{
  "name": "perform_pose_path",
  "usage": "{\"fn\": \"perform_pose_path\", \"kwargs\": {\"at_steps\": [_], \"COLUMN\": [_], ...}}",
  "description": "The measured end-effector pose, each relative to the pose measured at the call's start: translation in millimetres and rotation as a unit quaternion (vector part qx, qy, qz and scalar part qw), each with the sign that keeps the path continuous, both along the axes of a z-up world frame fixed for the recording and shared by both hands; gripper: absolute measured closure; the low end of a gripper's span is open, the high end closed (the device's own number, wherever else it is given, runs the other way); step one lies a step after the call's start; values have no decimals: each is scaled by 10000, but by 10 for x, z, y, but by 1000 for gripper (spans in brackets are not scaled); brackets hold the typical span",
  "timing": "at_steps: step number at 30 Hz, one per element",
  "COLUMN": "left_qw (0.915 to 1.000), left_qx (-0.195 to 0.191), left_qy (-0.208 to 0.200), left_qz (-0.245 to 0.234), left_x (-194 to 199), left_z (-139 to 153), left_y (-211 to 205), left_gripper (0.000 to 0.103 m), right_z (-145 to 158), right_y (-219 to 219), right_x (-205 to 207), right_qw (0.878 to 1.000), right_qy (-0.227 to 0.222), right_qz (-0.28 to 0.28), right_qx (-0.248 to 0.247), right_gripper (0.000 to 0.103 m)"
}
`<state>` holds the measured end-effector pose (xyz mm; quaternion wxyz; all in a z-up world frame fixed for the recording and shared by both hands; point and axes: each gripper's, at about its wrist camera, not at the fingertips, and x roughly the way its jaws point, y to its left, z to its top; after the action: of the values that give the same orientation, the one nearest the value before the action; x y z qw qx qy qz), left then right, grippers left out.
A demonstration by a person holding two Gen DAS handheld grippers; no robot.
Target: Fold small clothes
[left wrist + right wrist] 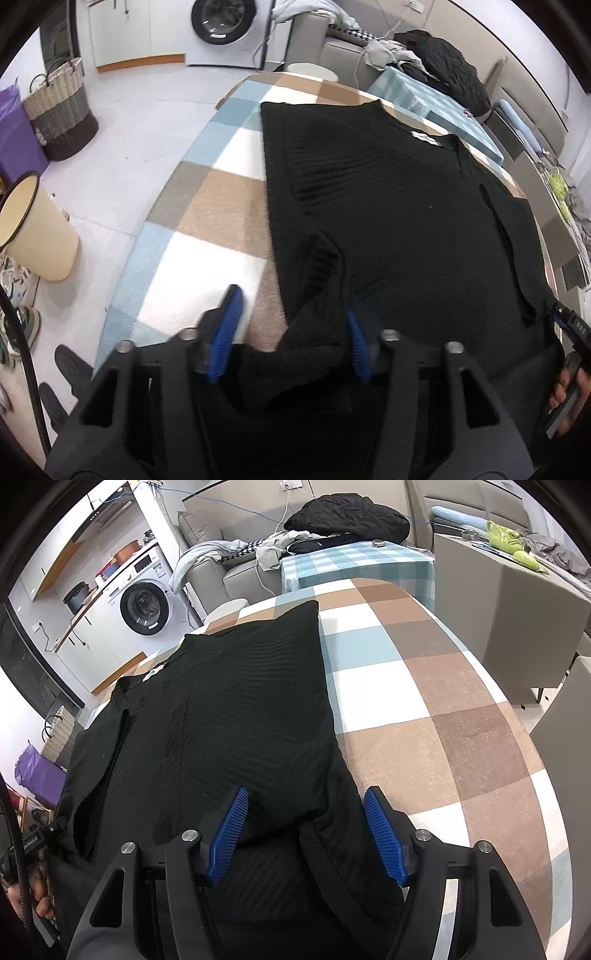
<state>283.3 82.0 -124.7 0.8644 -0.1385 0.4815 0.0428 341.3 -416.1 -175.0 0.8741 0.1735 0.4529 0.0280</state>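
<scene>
Here, both jaws parted over the black sweater [388,206], left gripper [291,314] and right gripper [306,805] grasping nothing.

each claw is matte black plastic: the left claw [293,325] and right claw [308,827] both carry 2 ribbed blue pads [384,834] and 4 round silver screws [192,835]. a black cable [16,849] runs at 9 o'clock.

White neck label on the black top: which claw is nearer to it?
About even. Left claw and right claw each sit at opposite near corners of the black top; the white neck label is at the far edge.
</scene>
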Motion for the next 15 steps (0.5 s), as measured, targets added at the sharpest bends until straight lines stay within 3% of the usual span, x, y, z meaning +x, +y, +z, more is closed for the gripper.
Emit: {"fn": "perform_pose_path", "kwargs": {"at_steps": [2,4,7,15], "left_qw": [9999,9999,9999,9991], "left_qx": [-17,3,-28,-6], "left_qy": [-23,-68,-124,-410], "left_qz": [-129,-138,-105,-139], "left_x": [25,56,131,434], "left_z": [-9,-3,1,52], "left_y": [-51,-86,-87,-134], "left_gripper": [81,89,90,90], "right_z": [0,0,-3,-16], "right_y": [41,107,170,-53], "right_x": [18,23,17,119], "right_qw": [9999,9991,9978,9981], "right_qy": [-49,-92,-170,-95], "right_qz": [-8,60,199,-313], "right_qx": [-145,-406,-615,-517], "right_gripper": [43,71,85,88]}}
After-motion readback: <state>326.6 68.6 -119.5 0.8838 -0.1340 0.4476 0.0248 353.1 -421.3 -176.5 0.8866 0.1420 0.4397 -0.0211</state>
